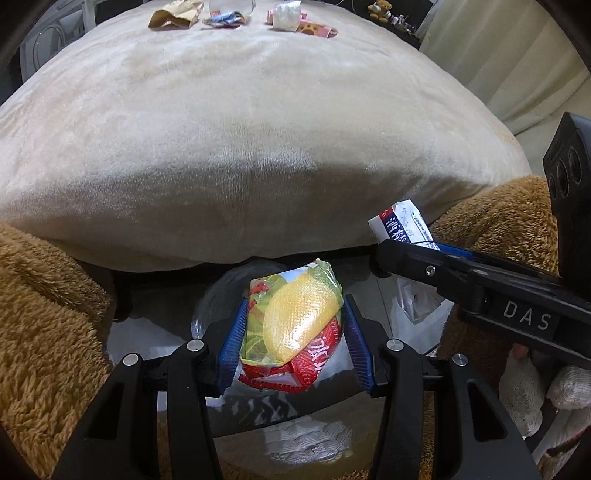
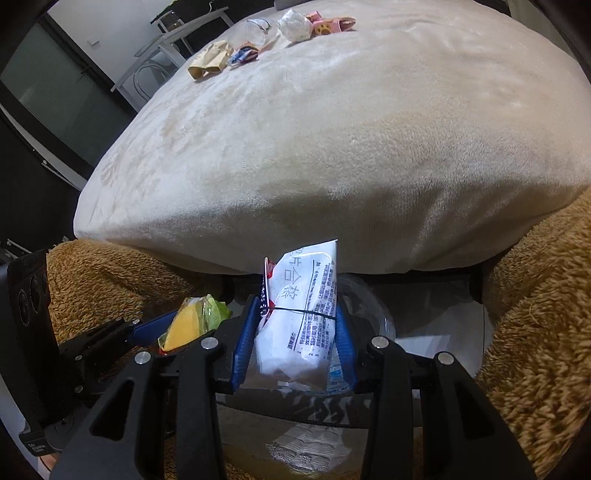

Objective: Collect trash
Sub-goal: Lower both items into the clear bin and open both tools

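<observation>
Left gripper (image 1: 291, 332) fingers clamp yellow-red wrapper (image 1: 291, 321); right gripper (image 2: 295, 332) fingers clamp white packet (image 2: 299, 325). Both angled down over bag (image 1: 417, 306) mouth, likely for drop. More trash (image 2: 291, 26) on bed (image 2: 332, 147).

Two grippers show, the left gripper (image 1: 293, 328) clamped on one red-and-yellow snack wrapper (image 1: 291, 325) and the right gripper (image 2: 295, 332) on one white printed packet (image 2: 301, 321). Along the far edge of the cream blanket (image 1: 258, 129) lie five more scraps: one brown paper piece (image 1: 175, 14), one blue-and-red wrapper (image 1: 224, 19), one clear plastic piece (image 2: 255, 31), one white crumpled wad (image 1: 286, 15) and one pink wrapper (image 1: 317, 28).
</observation>
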